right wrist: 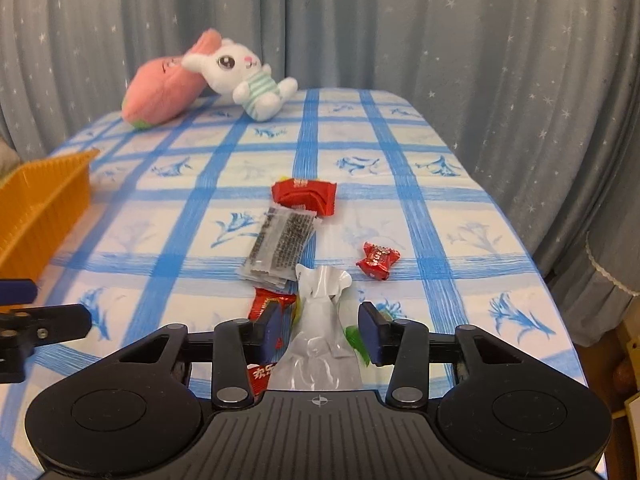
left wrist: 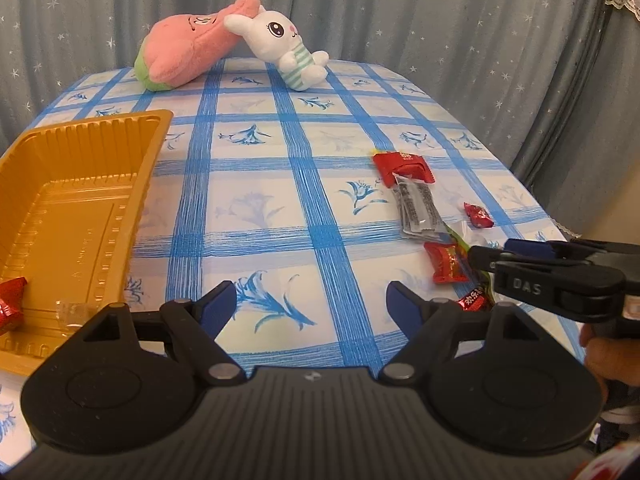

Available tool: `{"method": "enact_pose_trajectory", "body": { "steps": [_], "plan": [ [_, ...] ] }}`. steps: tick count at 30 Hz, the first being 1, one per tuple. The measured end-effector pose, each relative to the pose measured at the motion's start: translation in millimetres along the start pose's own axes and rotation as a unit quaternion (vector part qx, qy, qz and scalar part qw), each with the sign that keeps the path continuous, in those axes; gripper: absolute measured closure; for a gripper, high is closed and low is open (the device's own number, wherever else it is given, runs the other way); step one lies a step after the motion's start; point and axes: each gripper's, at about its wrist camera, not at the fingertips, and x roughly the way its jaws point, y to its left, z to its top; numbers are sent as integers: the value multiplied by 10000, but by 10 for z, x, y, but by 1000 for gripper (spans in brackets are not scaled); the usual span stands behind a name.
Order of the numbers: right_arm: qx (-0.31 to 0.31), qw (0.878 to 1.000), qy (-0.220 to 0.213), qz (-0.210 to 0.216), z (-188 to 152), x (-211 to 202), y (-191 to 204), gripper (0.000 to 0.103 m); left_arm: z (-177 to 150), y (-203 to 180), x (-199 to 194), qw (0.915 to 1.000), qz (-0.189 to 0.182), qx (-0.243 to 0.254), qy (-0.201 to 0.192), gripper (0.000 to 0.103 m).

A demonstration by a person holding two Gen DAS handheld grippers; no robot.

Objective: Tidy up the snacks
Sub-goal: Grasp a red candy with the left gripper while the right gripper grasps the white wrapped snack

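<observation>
Left wrist view: the left gripper [left wrist: 310, 300] hangs with its jaws spread wide and nothing between them, over the blue-checked tablecloth [left wrist: 256, 208]. Left of it sits the gold tray [left wrist: 80, 200], holding a red candy [left wrist: 10, 302] and a clear wrapper [left wrist: 74, 312] at its near end. Right of the tray, well apart, lie the snacks — a red packet [left wrist: 404, 166], a grey printed sachet [left wrist: 418, 210], two small red candies. The other gripper's side reads "DAS".

Right wrist view: the right gripper [right wrist: 318, 330] stands open around a clear white-backed packet [right wrist: 320, 320], its pads not touching it. A red wrapper [right wrist: 258, 374] with white characters — unreadable — lies beneath. A plush rabbit [right wrist: 244, 76] leans on a pink plush [right wrist: 160, 88] far beyond the tray.
</observation>
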Motion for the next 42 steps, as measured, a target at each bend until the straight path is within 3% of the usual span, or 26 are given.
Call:
{"method": "enact_pose_trajectory", "body": {
  "steps": [7,9,10,14,21,24,28,31,39,42],
  "plan": [
    [-271,9993,269,-50,13,248,54,60,-20,4,56,10000,-37,-34,37,22],
    [-307,9991,287,-75,12,264,75,70,-21,4,57,10000,-35,-24,37,22],
    [-280,9993,244,-97,14,250,71,71,-22,2,57,10000,-32,-14,41,22],
    [-163,9998,36,-108,21,92,40,74,-21,-61,52,9999,-134,93,46,22],
    [354,9987,-186,-304,-142,-367,-274,74,-87,-396,136,9950,-734,675,94,23],
    [588,9974,-92,-400,-257,-460,-409,74,-122,-610,206,9879,-1088,1106,84,28],
    [852,9954,57,-443,-393,-481,-547,74,-160,-878,301,9747,-1428,1719,22,47],
    [985,9942,70,-417,-432,-499,-607,74,-172,-999,419,9676,-1544,1995,109,55],
    [1092,9935,81,-315,-453,-472,-625,74,-150,-1104,624,9650,-1515,2127,256,60],
    [1097,9934,87,-316,-457,-459,-624,74,-172,-1155,653,9633,-1450,2230,353,73]
  ]
}}
